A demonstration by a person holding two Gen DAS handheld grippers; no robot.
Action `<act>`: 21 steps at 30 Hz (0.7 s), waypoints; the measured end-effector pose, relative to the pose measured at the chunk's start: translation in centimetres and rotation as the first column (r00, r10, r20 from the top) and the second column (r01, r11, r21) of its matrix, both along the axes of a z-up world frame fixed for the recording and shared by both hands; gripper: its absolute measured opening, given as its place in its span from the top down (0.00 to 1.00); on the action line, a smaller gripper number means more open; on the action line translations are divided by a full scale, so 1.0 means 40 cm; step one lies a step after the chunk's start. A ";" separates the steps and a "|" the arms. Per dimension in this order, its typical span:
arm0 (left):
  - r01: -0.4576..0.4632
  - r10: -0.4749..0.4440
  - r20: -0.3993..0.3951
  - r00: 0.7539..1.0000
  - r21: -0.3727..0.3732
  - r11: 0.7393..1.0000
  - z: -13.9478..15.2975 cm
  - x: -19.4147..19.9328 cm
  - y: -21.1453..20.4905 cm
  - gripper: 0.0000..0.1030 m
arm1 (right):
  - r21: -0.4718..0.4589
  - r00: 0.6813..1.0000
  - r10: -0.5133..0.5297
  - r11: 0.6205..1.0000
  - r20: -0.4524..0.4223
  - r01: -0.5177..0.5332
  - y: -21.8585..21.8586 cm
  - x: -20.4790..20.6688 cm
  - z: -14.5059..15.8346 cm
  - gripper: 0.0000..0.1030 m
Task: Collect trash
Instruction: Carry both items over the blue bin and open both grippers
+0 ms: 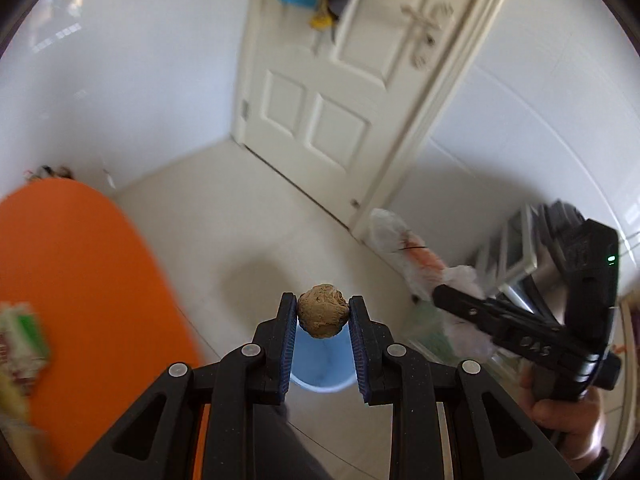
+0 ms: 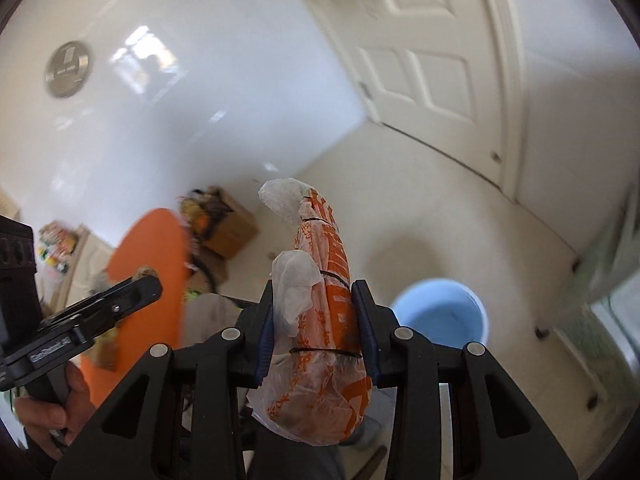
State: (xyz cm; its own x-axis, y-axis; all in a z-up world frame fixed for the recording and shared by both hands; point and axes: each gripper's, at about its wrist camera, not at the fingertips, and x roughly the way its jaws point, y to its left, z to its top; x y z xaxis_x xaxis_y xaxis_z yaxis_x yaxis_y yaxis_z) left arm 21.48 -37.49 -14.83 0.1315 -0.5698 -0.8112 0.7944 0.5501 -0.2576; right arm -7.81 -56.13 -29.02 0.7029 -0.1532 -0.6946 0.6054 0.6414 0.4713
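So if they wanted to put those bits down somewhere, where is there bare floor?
Bare pale floor runs between the white door and the blue bucket, and on toward the orange table. It is crowded by the cardboard box in the corner beyond the table, and along the rack on the right.

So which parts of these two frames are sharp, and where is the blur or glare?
Left wrist view: the left gripper and its brown ball are sharp; the door and orange table smear. Right wrist view: the right gripper and bag are crisp, window glare sits on the wall, and the blue bin is soft.
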 end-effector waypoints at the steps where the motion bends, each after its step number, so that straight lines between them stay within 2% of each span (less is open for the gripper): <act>1: 0.024 -0.022 -0.037 0.999 0.037 0.999 -0.047 0.004 -0.047 0.79 | 0.023 0.999 -0.023 0.999 -0.026 0.024 -0.024 -0.008 -0.037 0.65; 4: 0.078 -0.066 -0.126 0.990 0.097 0.992 -0.140 0.021 -0.129 0.79 | 0.120 0.994 -0.071 0.989 -0.083 0.080 -0.088 -0.022 -0.159 0.65; 7: 0.120 -0.090 -0.172 0.981 0.174 0.977 -0.247 0.066 -0.209 0.78 | 0.190 0.988 -0.092 0.975 -0.127 0.115 -0.139 -0.023 -0.255 0.65; 9: 0.142 -0.097 -0.211 0.973 0.207 0.968 -0.305 0.094 -0.254 0.78 | 0.225 0.984 -0.102 0.965 -0.147 0.134 -0.159 -0.007 -0.302 0.65; 10: 0.148 -0.095 -0.222 0.970 0.233 0.961 -0.356 0.142 -0.301 0.78 | 0.245 0.982 -0.109 0.959 -0.152 0.144 -0.172 -0.002 -0.322 0.65; 12: 0.159 -0.094 -0.242 0.966 0.264 0.951 -0.404 0.172 -0.343 0.77 | 0.287 0.980 -0.123 0.944 -0.155 0.163 -0.209 0.006 -0.363 0.62; 14: 0.163 -0.087 -0.252 0.964 0.301 0.940 -0.445 0.207 -0.405 0.71 | 0.305 0.974 -0.127 0.935 -0.185 0.180 -0.234 0.013 -0.398 0.61; 15: 0.167 -0.087 -0.252 0.964 0.315 0.934 -0.454 0.209 -0.435 0.59 | 0.310 0.971 -0.136 0.931 -0.199 0.194 -0.245 0.010 -0.412 0.59; 17: 0.162 -0.086 -0.230 0.969 0.337 0.927 -0.456 0.205 -0.457 0.37 | 0.317 0.967 -0.151 0.925 -0.205 0.211 -0.255 0.005 -0.424 0.45; 18: 0.152 -0.087 -0.200 0.976 0.340 0.928 -0.453 0.213 -0.462 0.32 | 0.320 0.966 -0.162 0.921 -0.201 0.221 -0.257 0.001 -0.425 0.42; 21: 0.137 -0.083 -0.162 0.983 0.353 0.925 -0.444 0.211 -0.490 0.27 | 0.312 0.967 -0.169 0.924 -0.192 0.223 -0.255 -0.007 -0.420 0.34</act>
State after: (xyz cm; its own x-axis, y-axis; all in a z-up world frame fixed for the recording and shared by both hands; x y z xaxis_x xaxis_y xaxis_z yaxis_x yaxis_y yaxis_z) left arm 29.93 -57.09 -32.59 -0.0466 -0.2385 -0.9700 0.8252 0.5380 -0.1719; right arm -8.08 -66.34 -45.80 0.5586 -0.0211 -0.8292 0.7874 0.3277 0.5221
